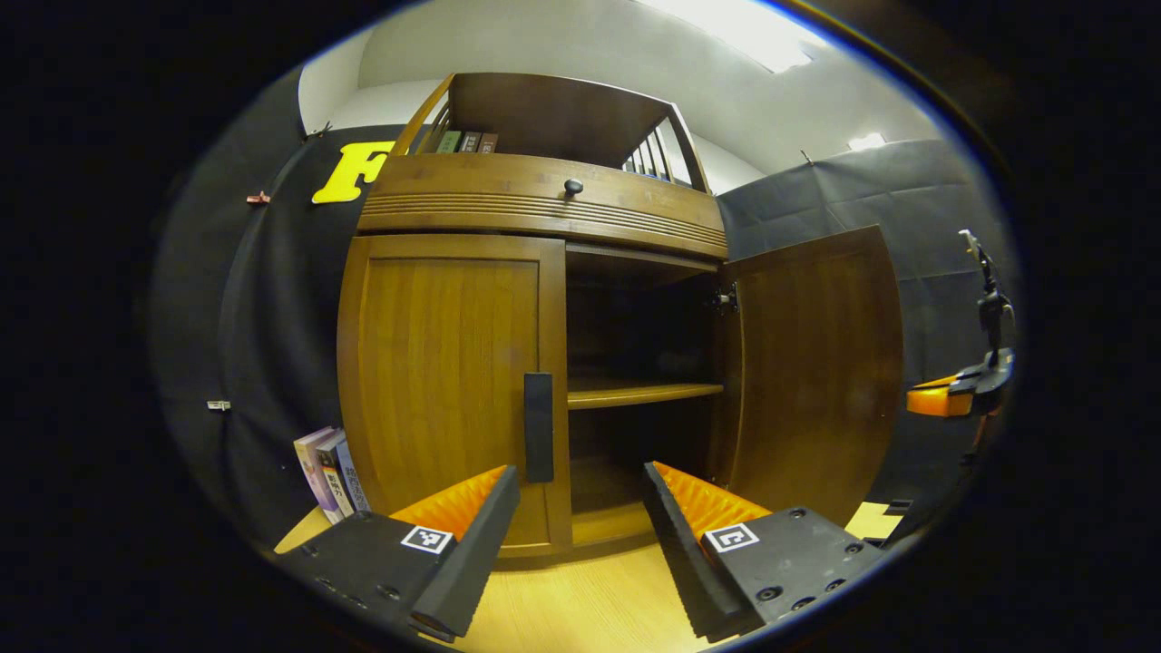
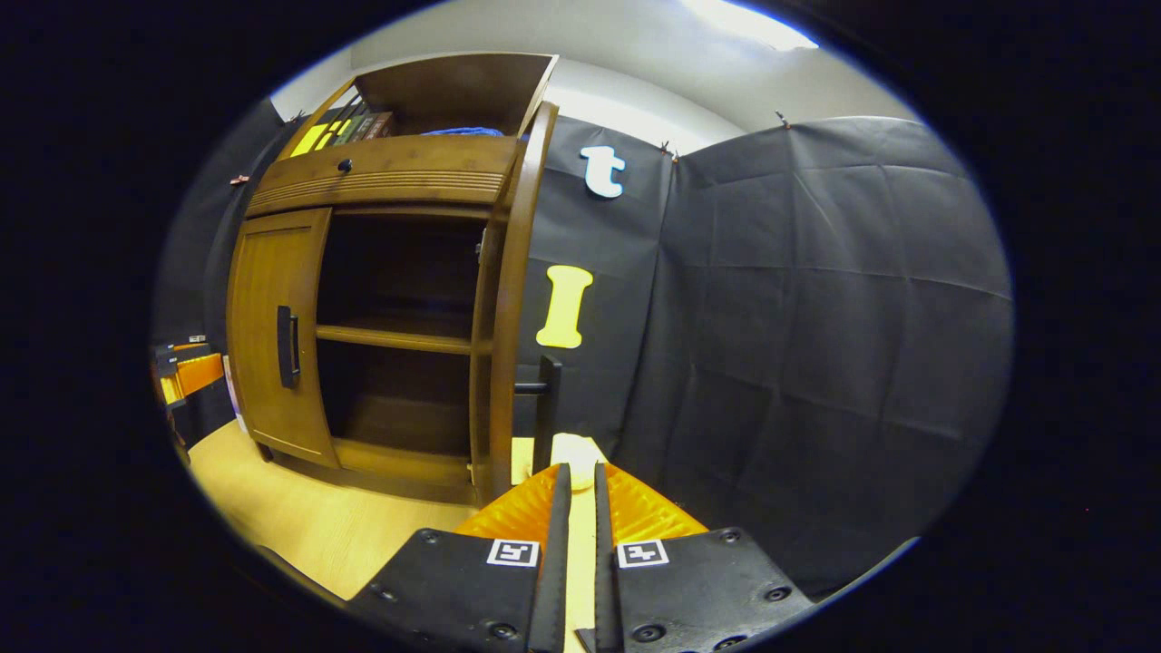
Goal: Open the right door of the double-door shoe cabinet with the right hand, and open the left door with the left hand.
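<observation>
1. The shoe cabinet is made of brown wood and stands on a light wooden floor in front of the black cloth wall.
2. In the left gripper view, the left door is shut. It has a dark, upright handle near its inner edge.
3. The right door is swung wide open, off to the right side.
4. Inside the cabinet you can see a wooden shelf with dark space above and below it.
5. The left gripper sits low, in front of the cabinet. Its jaws are wide apart and hold nothing. The handle of the left door is just above the gap between them, a little to the left.
6. In the right gripper view, the right gripper has its jaws almost closed, with a thin gap between them. They hold nothing.
7. In that view the right door is seen edge-on, just ahead of the jaws, and its dark handle sticks out close above them.
8. Some books stand on the floor beside the left side of the cabinet.
9. More books sit up on the top shelf.
10. A small dark knob is on the drawer front above the doors.
</observation>
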Demonstrator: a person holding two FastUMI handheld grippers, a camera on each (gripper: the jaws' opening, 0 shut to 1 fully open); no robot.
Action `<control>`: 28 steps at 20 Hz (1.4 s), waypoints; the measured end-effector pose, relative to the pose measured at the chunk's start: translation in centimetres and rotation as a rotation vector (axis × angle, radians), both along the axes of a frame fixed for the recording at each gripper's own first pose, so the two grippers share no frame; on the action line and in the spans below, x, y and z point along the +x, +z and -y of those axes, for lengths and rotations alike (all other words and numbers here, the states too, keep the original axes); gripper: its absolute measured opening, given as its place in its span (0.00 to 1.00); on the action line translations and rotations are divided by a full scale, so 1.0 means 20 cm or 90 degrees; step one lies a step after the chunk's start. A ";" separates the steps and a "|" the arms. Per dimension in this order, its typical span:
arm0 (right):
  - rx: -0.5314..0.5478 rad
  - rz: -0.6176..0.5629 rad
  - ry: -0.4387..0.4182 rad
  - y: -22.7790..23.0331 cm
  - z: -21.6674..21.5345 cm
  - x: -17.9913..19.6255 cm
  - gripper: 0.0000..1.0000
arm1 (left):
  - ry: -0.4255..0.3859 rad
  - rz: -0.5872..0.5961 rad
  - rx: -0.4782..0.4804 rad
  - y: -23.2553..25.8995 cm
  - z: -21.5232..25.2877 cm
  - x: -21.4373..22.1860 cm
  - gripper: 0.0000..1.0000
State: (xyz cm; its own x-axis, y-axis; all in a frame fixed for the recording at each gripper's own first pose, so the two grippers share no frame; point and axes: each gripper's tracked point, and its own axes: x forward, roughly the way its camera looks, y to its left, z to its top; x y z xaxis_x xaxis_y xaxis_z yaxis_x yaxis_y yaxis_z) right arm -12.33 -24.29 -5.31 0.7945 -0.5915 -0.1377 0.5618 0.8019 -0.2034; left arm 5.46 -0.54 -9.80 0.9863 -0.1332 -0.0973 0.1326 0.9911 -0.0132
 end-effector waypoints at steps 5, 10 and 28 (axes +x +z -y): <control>-0.031 0.046 -0.066 0.11 0.06 -0.19 0.74 | 0.033 0.007 0.028 -0.07 -0.03 0.26 0.84; -0.032 0.066 -0.097 0.15 0.15 -0.24 0.87 | 0.079 0.044 0.025 -0.14 -0.10 0.51 0.86; -0.028 0.077 -0.139 0.15 0.24 -0.34 0.89 | 0.117 0.060 0.015 -0.25 -0.14 0.89 0.35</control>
State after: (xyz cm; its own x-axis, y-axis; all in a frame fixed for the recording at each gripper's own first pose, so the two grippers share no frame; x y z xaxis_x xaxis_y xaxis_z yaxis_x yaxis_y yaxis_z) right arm -19.04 -29.17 -2.23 0.6562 -0.7543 -0.0196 0.7433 0.6506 -0.1556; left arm 23.18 2.22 -14.73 0.9987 0.0503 -0.0039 -0.0502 0.9986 0.0137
